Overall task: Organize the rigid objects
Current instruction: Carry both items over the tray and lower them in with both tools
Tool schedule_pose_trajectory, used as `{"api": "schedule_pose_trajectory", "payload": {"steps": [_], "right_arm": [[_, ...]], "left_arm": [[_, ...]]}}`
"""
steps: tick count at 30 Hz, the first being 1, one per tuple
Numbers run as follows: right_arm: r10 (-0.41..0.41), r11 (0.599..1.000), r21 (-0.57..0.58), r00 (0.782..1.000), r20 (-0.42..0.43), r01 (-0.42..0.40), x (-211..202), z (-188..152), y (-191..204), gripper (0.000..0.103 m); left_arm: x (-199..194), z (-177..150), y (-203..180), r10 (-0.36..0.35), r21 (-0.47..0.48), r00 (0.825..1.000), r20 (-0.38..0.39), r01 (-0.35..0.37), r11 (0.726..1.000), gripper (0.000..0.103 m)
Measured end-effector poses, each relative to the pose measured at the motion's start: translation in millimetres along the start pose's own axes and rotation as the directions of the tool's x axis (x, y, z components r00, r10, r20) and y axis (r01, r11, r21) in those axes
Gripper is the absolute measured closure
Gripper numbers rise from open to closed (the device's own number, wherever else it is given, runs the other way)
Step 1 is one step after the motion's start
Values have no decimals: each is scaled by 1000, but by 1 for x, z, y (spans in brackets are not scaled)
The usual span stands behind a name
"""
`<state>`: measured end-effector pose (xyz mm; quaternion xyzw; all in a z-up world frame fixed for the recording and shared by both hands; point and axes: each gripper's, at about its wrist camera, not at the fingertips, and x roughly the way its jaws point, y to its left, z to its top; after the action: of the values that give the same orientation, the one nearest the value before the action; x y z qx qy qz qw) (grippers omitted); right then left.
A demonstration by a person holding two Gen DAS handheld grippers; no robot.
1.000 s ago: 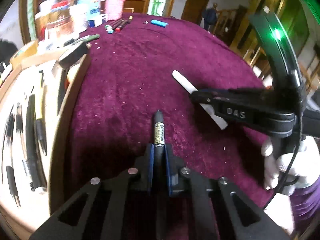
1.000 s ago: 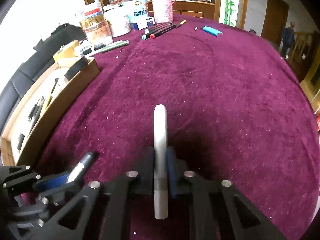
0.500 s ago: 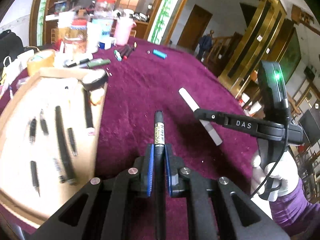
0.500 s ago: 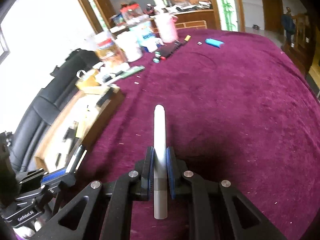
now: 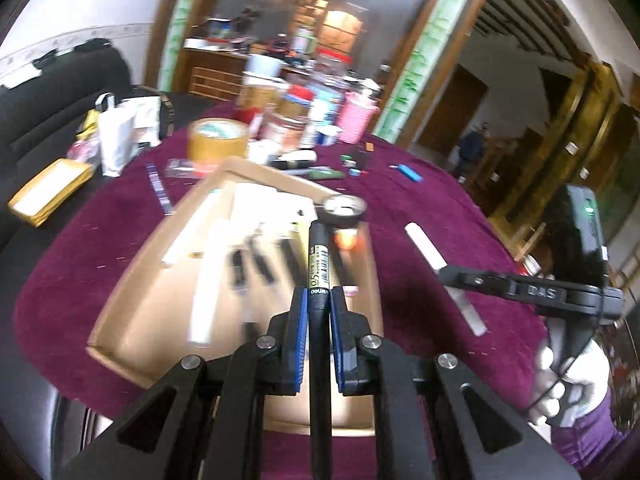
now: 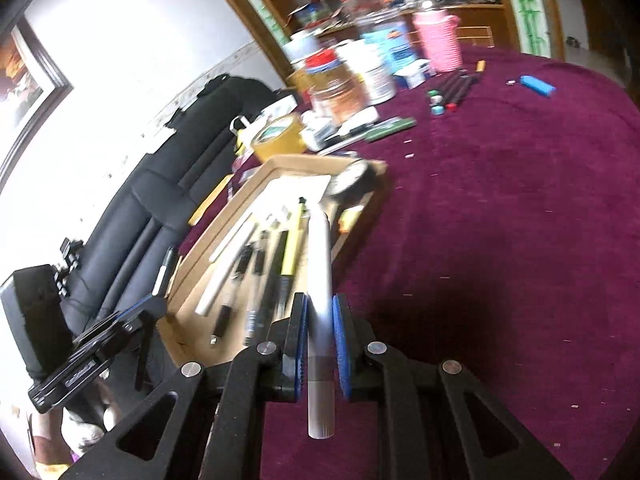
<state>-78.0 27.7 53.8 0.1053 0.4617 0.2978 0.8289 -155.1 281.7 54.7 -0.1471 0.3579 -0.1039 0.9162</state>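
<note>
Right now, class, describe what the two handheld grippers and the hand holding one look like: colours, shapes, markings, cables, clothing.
Both the left gripper and the right gripper are black angular frames with silver bolts and blue ribbed pads. Seen from the left, the right gripper has white "DAS" lettering, a green light and a thin black cable. The hand wears a white glove and a purple sleeve.

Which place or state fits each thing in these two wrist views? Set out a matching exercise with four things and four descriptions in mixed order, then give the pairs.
Things
1. black pen with a white label
2. white cylindrical marker
3. blue lighter
4. roll of tan packing tape

Descriptions
A. lies alone on the purple cloth, far side
B. clamped in the left gripper
C. stands beyond the cardboard tray
D. clamped in the right gripper

Pairs: 1-B, 2-D, 3-A, 4-C
</note>
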Motion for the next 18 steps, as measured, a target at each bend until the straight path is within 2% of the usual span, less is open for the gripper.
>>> {"api": "schedule_pose_trajectory", "payload": {"steps": [7,13,18], "right_arm": [[10,999,-50,997,-76,-14,42,4,38,89],[34,999,-26,987,-156,-38,84,4,50,89],[-12,999,-40,983,-181,5,109,4,57,89]], "left_arm": [[11,-2,33,56,-52,998,-21,-57,997,92],[33,5,40,125,-34,992,-34,-127,991,92],[50,5,38,170,1,984,-56,-171,985,92]]}}
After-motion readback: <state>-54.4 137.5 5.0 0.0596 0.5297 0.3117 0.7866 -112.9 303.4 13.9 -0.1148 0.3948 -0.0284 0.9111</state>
